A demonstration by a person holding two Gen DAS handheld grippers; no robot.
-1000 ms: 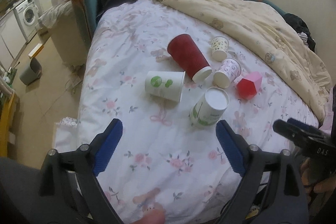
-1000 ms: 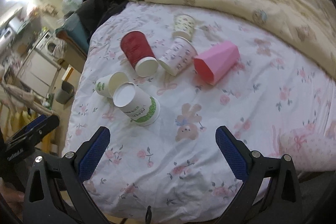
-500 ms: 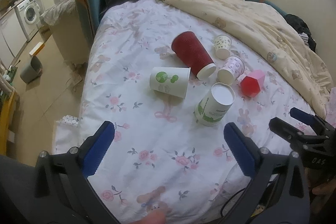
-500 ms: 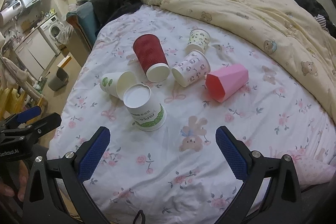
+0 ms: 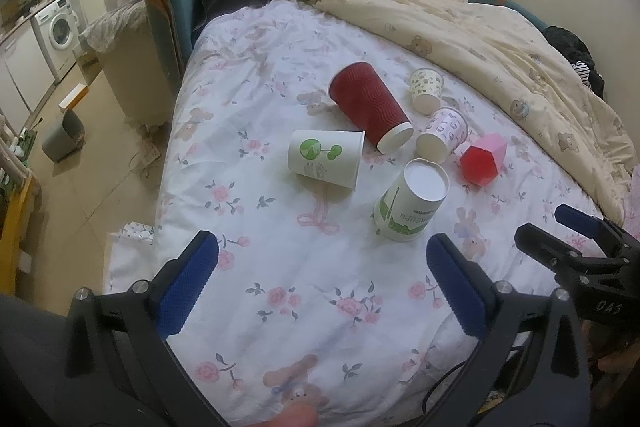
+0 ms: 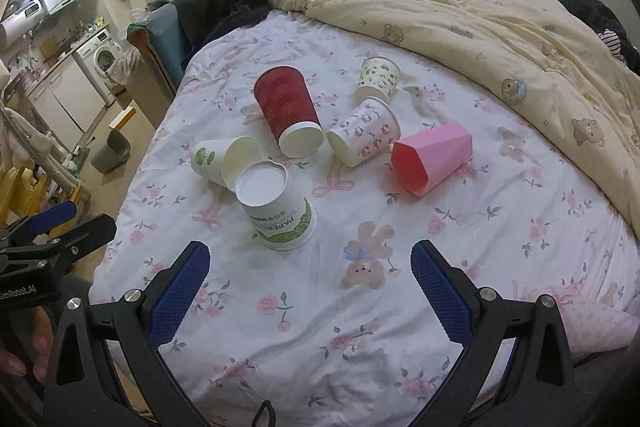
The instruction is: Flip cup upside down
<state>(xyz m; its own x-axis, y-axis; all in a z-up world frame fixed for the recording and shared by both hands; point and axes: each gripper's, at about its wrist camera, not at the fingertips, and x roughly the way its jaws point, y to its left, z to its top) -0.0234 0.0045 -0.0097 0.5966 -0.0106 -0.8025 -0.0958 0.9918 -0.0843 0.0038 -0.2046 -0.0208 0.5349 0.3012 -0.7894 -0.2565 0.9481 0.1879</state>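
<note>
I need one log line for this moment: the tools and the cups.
left tool: open, empty | right tool: open, empty | green-print paper cup: upside down on bed | red ripple cup: on side

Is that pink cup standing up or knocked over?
Knocked over. The pink cup lies on its side on the floral bedsheet, its open mouth facing the camera in the right wrist view.

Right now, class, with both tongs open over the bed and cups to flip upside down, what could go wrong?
1. The bed sheet is soft, so a flipped cup may tip. The green-and-white paper cup, base up, already leans.
2. The cups crowd together: the tree-print cup lies right beside it, so closing the right tongs could nudge both.
3. The red cup and pink faceted cup lie sideways and might roll.
</note>
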